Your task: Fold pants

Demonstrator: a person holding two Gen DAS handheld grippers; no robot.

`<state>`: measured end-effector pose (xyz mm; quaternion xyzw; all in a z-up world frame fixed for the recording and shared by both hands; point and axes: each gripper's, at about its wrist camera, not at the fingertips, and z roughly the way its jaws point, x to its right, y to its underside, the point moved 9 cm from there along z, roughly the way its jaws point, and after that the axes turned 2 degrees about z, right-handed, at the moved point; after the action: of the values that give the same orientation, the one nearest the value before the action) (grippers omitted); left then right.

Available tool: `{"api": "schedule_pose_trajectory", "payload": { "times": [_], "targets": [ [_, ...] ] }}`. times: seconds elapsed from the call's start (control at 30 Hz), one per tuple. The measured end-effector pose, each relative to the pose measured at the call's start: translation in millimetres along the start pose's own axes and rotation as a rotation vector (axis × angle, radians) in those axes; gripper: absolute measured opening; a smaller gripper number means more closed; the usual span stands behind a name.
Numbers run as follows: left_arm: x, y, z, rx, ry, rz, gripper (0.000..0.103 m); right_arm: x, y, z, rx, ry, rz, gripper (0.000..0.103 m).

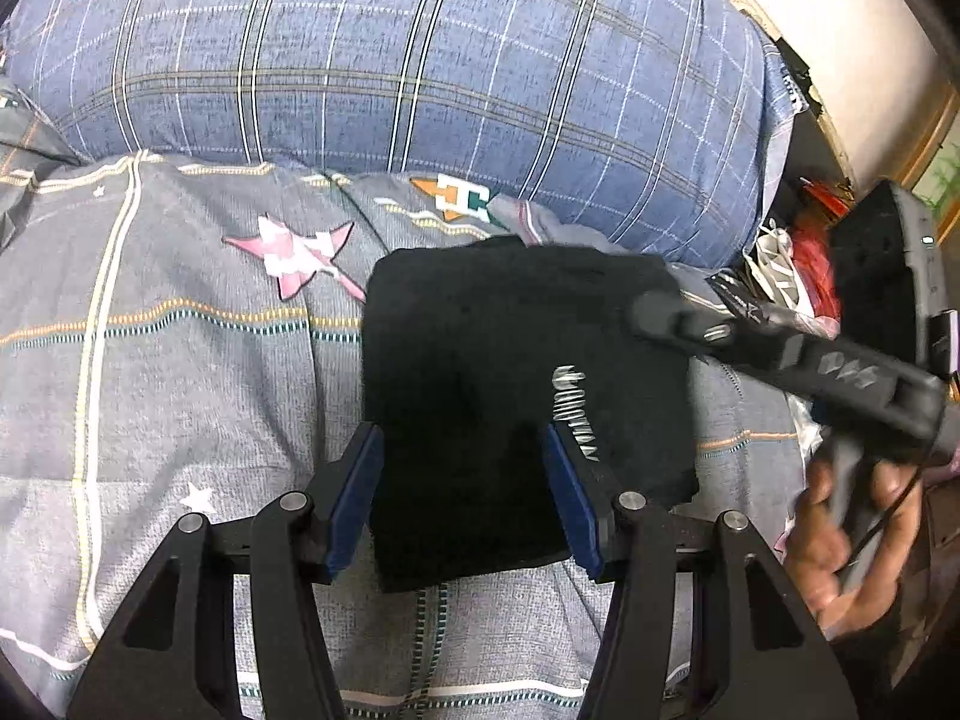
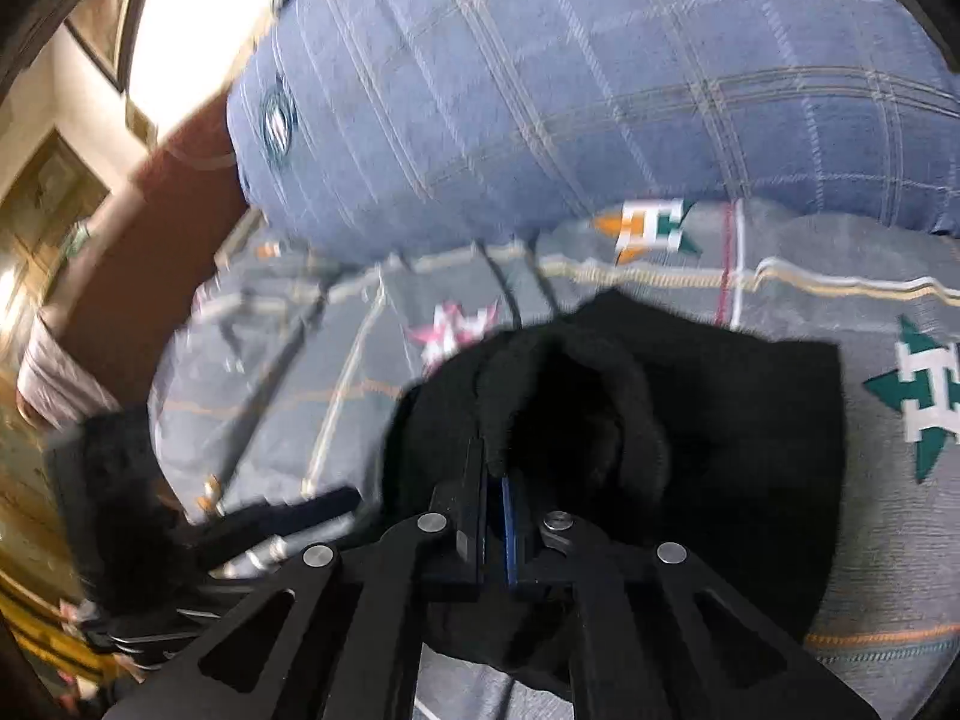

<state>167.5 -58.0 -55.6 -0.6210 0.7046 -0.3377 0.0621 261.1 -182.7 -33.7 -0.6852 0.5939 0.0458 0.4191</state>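
Observation:
The black pants [image 1: 516, 372] lie folded into a compact rectangle on the grey patterned bedsheet [image 1: 180, 372], with a white print near their right side. My left gripper [image 1: 465, 456] is open, its blue pads on either side of the pants' near edge, empty. My right gripper [image 1: 654, 306] reaches in from the right over the pants' far right corner. In the right wrist view my right gripper [image 2: 495, 468] is shut on a raised fold of the black pants [image 2: 720, 420].
A large blue plaid pillow [image 1: 420, 60] lies across the back of the bed. Bags and clutter [image 1: 792, 264] sit off the bed's right side. A brown headboard or wall [image 2: 168, 228] stands to the left in the right wrist view.

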Motion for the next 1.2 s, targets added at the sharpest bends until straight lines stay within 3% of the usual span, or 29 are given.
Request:
{"api": "schedule_pose_trajectory", "payload": {
  "times": [0.13,0.23,0.27,0.37,0.43,0.47,0.6,0.67,0.73,0.8,0.83,0.97,1.07,1.13,1.17,1.2],
  "targets": [
    [-4,1,8,-0.029,-0.001,-0.022,0.054,21,1,-11,-0.006,0.078,0.028,0.005],
    [-5,11,23,-0.088,-0.018,-0.027,0.054,58,18,18,-0.097,0.126,0.139,0.02],
    [-4,12,24,-0.092,-0.012,-0.033,0.054,64,24,25,-0.133,0.119,0.17,0.025],
    [-1,9,19,-0.078,0.008,-0.039,0.054,57,15,5,-0.076,0.008,0.202,0.037],
    [-2,7,17,-0.065,0.008,-0.047,0.054,55,8,-11,-0.026,-0.034,0.209,0.081],
    [-2,7,18,-0.066,0.009,-0.051,0.054,56,5,-17,-0.008,-0.044,0.211,0.087],
    [0,5,15,-0.034,0.004,-0.051,0.054,68,15,-2,-0.087,-0.076,0.298,0.087],
    [15,0,3,0.027,0.012,0.014,0.054,77,23,7,-0.117,-0.084,0.346,0.087],
    [37,-2,-7,0.073,0.047,0.091,0.062,82,25,12,-0.129,-0.127,0.392,0.087],
    [59,2,-11,0.093,0.076,0.181,0.084,83,24,16,-0.128,-0.176,0.433,0.087],
    [69,7,-8,0.087,0.079,0.23,0.084,82,24,18,-0.131,-0.189,0.441,0.085],
    [98,31,16,0.048,-0.006,0.446,0.084,82,22,28,-0.158,-0.145,0.417,0.081],
    [106,36,35,0.059,-0.118,0.566,0.084,81,24,33,-0.196,-0.113,0.394,0.062],
    [106,36,48,0.058,-0.179,0.603,0.072,80,27,35,-0.215,-0.105,0.365,0.052],
    [104,35,54,0.052,-0.206,0.607,0.053,79,28,35,-0.221,-0.104,0.357,0.048],
    [102,33,58,0.047,-0.215,0.602,0.041,79,27,35,-0.219,-0.097,0.35,0.038]
  ]
}}
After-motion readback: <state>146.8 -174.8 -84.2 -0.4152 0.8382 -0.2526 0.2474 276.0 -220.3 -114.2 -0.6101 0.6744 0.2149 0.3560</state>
